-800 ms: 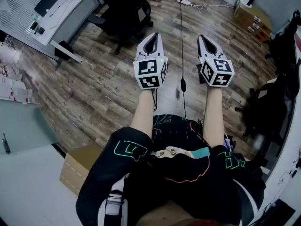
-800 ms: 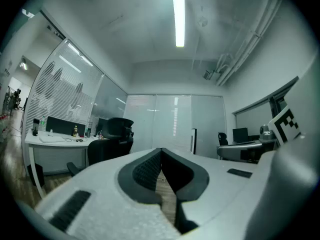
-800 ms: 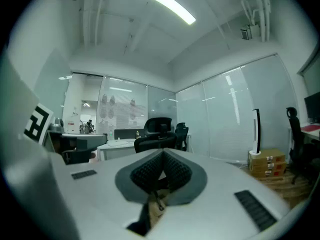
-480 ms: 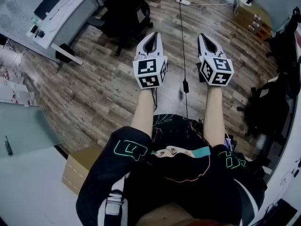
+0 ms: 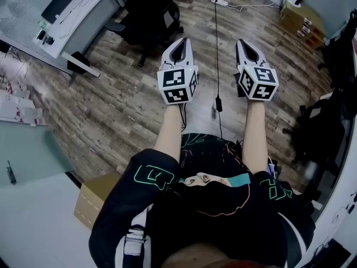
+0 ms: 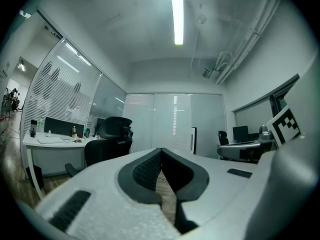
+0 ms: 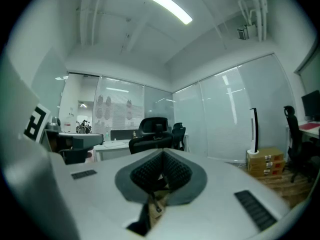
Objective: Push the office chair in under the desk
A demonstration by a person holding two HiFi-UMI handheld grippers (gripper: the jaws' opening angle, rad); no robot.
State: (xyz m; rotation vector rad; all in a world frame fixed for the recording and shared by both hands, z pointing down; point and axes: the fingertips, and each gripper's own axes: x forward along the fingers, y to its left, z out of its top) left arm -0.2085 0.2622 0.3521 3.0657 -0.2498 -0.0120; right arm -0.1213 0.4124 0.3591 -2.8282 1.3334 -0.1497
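Progress: nothing done yet, by my reading; neither gripper touches the office chair (image 5: 149, 13).
Chair: stands beside the desk (image 5: 83, 13), seemingly not tucked under, though this corner is distorted.
Left gripper (image 5: 179, 42): jaws together, empty, well apart from the chair.
Right gripper (image 5: 243, 42): likewise closed on nothing.
Remaining: the approach and the whole push.

**Clear planks ahead, clutter on both flanks**

Bare wood floor (image 5: 128, 105) lies open on the left. The lane from the left gripper (image 5: 179, 41) up to the office chair (image 5: 150, 10) is free. The chair stands just off the desk (image 5: 83, 13), whose foot (image 5: 89, 69) juts out across the boards. A black cable (image 5: 216, 54) runs between the left gripper and the right gripper (image 5: 242, 41). The right side is tight, with black clutter (image 5: 315, 133) and stacked boxes (image 5: 301, 18). A cardboard box (image 5: 95, 197) sits low on the left.
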